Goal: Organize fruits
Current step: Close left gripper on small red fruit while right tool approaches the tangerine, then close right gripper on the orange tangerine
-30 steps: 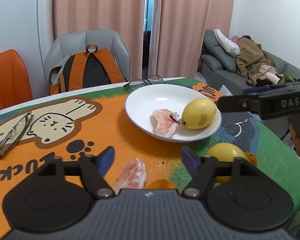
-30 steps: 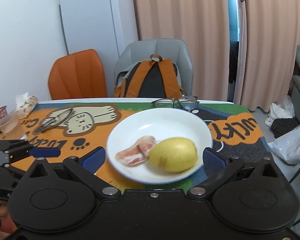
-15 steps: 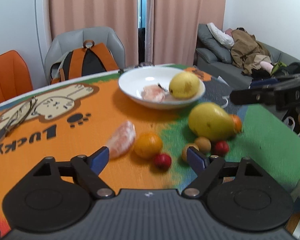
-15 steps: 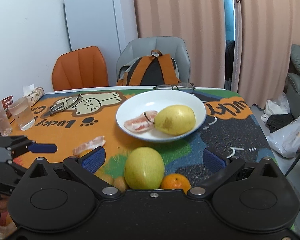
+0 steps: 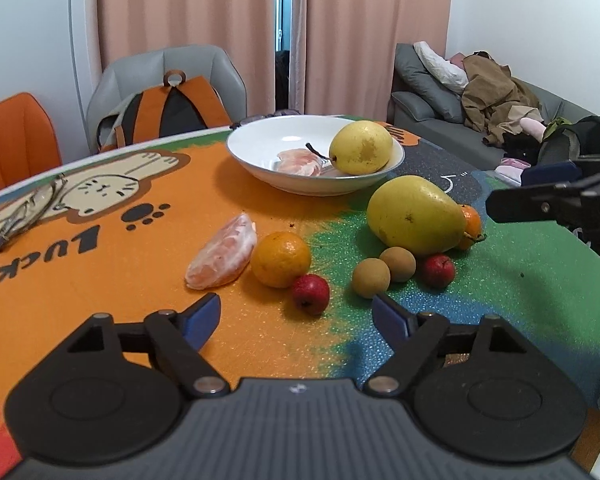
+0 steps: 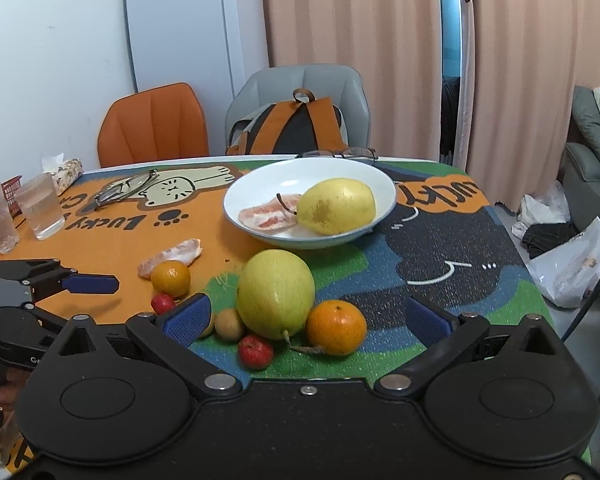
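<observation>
White bowl point(image 5: 396, 156) holds a yellow pear point(image 5: 361, 147) and pomelo segment point(image 5: 300, 161). Nearer than the bowl, loose fruit point(image 6: 275, 294) lies on my surface. Left hand-held gripper point(image 5: 296, 314) closing, nothing between; right hand-held gripper point(image 6: 305, 316) spread, both angled down.

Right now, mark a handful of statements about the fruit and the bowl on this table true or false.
1. The white bowl holds a yellow pear and a pink pomelo segment. True.
2. The large pear sits inside the bowl. False: it lies on the mat in front of the bowl.
3. The left tool grips an orange. False: nothing is between its jaws, which are closing slightly.
4. Two small brown fruits lie beside the large pear. True.
5. A pomelo segment lies on the mat next to an orange. True.
</observation>
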### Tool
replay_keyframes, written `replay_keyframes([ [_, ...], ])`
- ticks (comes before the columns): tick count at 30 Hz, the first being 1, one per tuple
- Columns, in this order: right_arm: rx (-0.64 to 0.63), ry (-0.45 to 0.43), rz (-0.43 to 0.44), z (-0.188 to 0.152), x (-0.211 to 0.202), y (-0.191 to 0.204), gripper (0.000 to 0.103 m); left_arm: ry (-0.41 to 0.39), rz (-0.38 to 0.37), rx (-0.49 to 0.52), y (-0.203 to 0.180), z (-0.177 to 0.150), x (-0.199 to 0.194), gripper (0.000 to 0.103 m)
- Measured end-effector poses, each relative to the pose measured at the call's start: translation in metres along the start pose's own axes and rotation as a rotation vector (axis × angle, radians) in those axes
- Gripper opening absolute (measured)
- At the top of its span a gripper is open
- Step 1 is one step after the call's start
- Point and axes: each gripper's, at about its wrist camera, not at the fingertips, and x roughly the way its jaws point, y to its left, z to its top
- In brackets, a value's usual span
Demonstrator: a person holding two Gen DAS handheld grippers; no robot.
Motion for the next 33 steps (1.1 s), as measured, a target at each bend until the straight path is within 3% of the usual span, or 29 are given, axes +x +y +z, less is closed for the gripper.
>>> replay_keyframes([
  [3, 0.008, 0.001, -0.010, -0.002, 0.000, -0.003, 0.103, -0.003, -0.006, -0.001, -0.002, -0.001, 0.002, 0.079],
  [5, 0.006, 0.000, -0.016, -0.003, 0.000, -0.004, 0.103, 0.006, -0.007, 0.001, -0.003, -0.002, 0.006, 0.070],
  [7, 0.003, 0.002, -0.020, -0.004, 0.001, -0.005, 0.103, 0.028, -0.022, -0.003, -0.003, -0.003, 0.010, 0.053],
  [8, 0.000, 0.003, -0.020, -0.005, 0.001, -0.006, 0.103, 0.037, -0.028, -0.002, -0.004, -0.003, 0.012, 0.051],
  [18, -0.064, 0.030, -0.023, -0.016, 0.010, -0.003, 0.100, 0.040, -0.014, 0.009, -0.007, 0.000, 0.019, 0.050],
  [23, -0.084, 0.058, -0.032, -0.024, 0.014, -0.006, 0.098, 0.045, -0.009, 0.017, -0.007, 0.004, 0.024, 0.042],
  [25, -0.085, 0.067, -0.041, -0.027, 0.015, -0.009, 0.098, 0.045, -0.012, 0.017, -0.007, 0.005, 0.024, 0.034],
  [30, -0.077, 0.084, -0.047, -0.030, 0.023, -0.015, 0.093, 0.047, -0.019, 0.012, -0.007, 0.006, 0.025, 0.023],
  [33, -0.086, 0.088, -0.049, -0.032, 0.030, -0.016, 0.085, 0.049, -0.025, -0.002, -0.006, 0.007, 0.024, 0.022],
])
